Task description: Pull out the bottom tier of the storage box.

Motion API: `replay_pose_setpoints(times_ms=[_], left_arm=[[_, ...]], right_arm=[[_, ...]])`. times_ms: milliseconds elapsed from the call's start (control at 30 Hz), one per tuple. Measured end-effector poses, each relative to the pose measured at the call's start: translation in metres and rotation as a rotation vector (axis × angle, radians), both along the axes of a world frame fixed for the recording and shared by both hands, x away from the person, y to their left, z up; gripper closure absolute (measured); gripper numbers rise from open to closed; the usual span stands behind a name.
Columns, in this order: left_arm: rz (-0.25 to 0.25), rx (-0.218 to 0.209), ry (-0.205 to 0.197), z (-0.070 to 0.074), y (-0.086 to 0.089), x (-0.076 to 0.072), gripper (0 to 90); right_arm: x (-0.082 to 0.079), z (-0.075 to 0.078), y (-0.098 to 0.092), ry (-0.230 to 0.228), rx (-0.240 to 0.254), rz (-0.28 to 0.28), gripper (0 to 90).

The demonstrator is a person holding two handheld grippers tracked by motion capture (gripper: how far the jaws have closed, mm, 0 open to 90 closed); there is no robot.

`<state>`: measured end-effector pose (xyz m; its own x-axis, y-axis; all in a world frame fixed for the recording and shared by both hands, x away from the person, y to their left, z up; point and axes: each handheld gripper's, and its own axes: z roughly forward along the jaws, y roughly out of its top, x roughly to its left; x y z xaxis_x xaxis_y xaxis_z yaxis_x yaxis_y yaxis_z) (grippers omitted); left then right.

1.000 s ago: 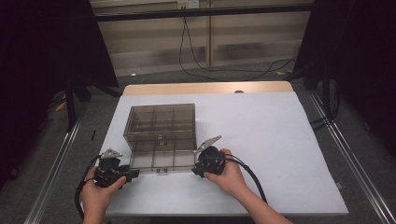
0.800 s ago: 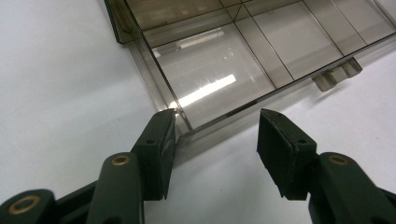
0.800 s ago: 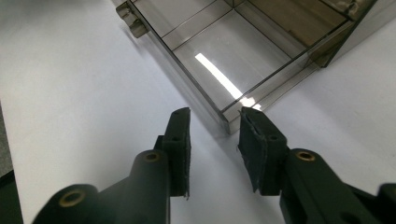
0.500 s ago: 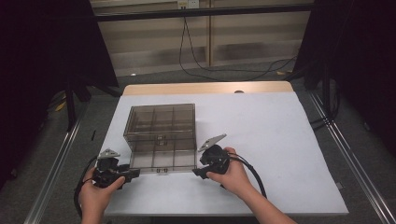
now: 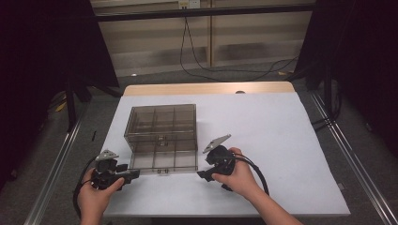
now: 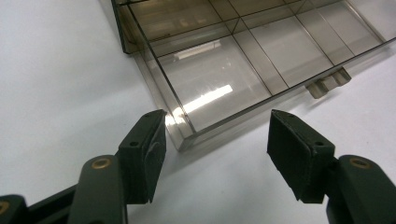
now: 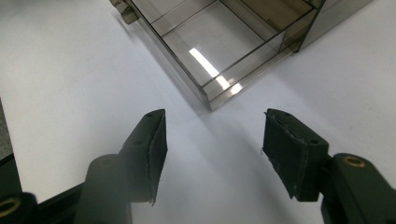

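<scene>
A smoky clear compartment box (image 5: pixel 162 123) lies open on the white table (image 5: pixel 272 136), its flat half (image 5: pixel 164 159) spread toward me. My left gripper (image 5: pixel 133 174) points at that half's near left corner (image 6: pixel 184 139). In the left gripper view it (image 6: pixel 217 119) is open, the corner just ahead of its pads and untouched. My right gripper (image 5: pixel 202 175) sits off the near right corner (image 7: pixel 211 100), also open (image 7: pixel 212 116), with bare table between the pads. Both pairs of jaws have just been opening, with nothing gripped.
Two small latch tabs (image 6: pixel 329 83) stick out of the flat half's near edge. The white sheet reaches far to the right of the box. A wooden strip (image 5: pixel 206 88) borders the table's far edge, metal rails (image 5: pixel 349 150) run along its sides, and cables (image 5: pixel 206 70) lie on the floor beyond.
The right gripper has drawn back a little to the right, off the box's near right corner, and its jaws have spread. The left hand has stayed where it was.
</scene>
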<state>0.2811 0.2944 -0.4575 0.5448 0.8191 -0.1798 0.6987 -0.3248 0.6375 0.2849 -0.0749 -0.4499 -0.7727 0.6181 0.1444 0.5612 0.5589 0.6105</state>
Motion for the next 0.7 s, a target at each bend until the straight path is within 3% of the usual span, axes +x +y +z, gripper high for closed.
replay_pose_setpoints(times_ms=[400, 500, 567, 700], left_arm=[[-0.016, -0.013, 0.020, 0.002, 0.002, -0.001, 38.7], [-0.008, -0.033, 0.025, 0.002, 0.002, -0.001, 38.6], [-0.008, -0.079, 0.042, 0.001, 0.004, 0.000, 35.3], [-0.014, -0.087, 0.044, 0.000, 0.005, 0.000, 32.2]], right_arm=[[0.000, 0.002, -0.009, 0.003, -0.004, 0.002, 35.3], [-0.001, 0.003, -0.011, 0.001, 0.002, 0.003, 35.0], [-0.001, 0.004, -0.011, 0.004, 0.003, 0.001, 34.3], [-0.001, 0.004, -0.013, 0.004, -0.022, 0.004, 32.3]])
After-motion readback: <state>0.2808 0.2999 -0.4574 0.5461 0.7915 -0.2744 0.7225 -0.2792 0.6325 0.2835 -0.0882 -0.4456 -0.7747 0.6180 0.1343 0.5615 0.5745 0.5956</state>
